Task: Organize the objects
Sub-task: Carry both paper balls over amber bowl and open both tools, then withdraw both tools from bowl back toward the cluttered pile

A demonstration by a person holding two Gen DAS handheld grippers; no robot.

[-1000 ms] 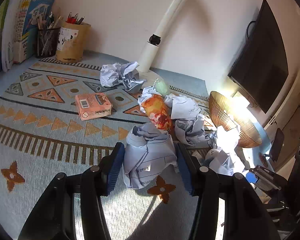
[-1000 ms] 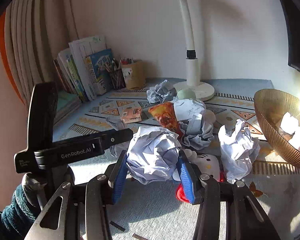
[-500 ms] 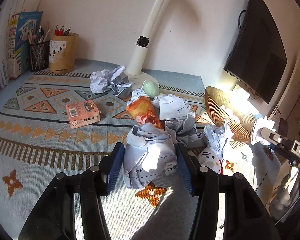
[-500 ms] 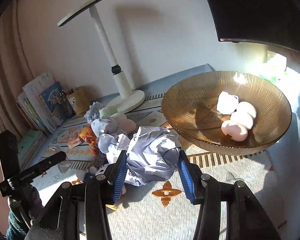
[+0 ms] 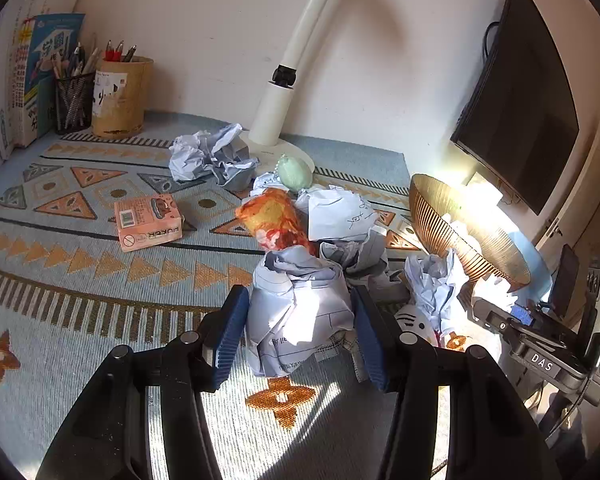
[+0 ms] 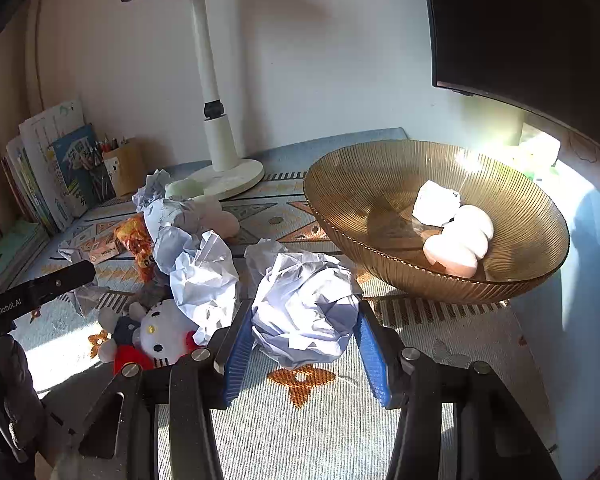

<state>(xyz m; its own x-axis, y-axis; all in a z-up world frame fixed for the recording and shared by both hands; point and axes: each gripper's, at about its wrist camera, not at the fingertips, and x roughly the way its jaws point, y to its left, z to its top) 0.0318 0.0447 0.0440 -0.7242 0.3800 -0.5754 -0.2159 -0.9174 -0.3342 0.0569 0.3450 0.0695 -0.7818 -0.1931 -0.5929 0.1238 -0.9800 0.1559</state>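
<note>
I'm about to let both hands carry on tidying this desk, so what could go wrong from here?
1. The right gripper holds a crumpled paper ball just short of the amber bowl; released here, it would likely land on the mat.
2. Light items already lie in the bowl, so a dropped ball may knock them.
3. The left gripper grips its paper wad loosely at the sides; it could slip out.

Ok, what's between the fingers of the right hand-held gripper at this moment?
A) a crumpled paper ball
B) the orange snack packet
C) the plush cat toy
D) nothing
A: the right hand-held gripper has its blue pads pressed on a crumpled paper ball, in front of the amber bowl.
</note>
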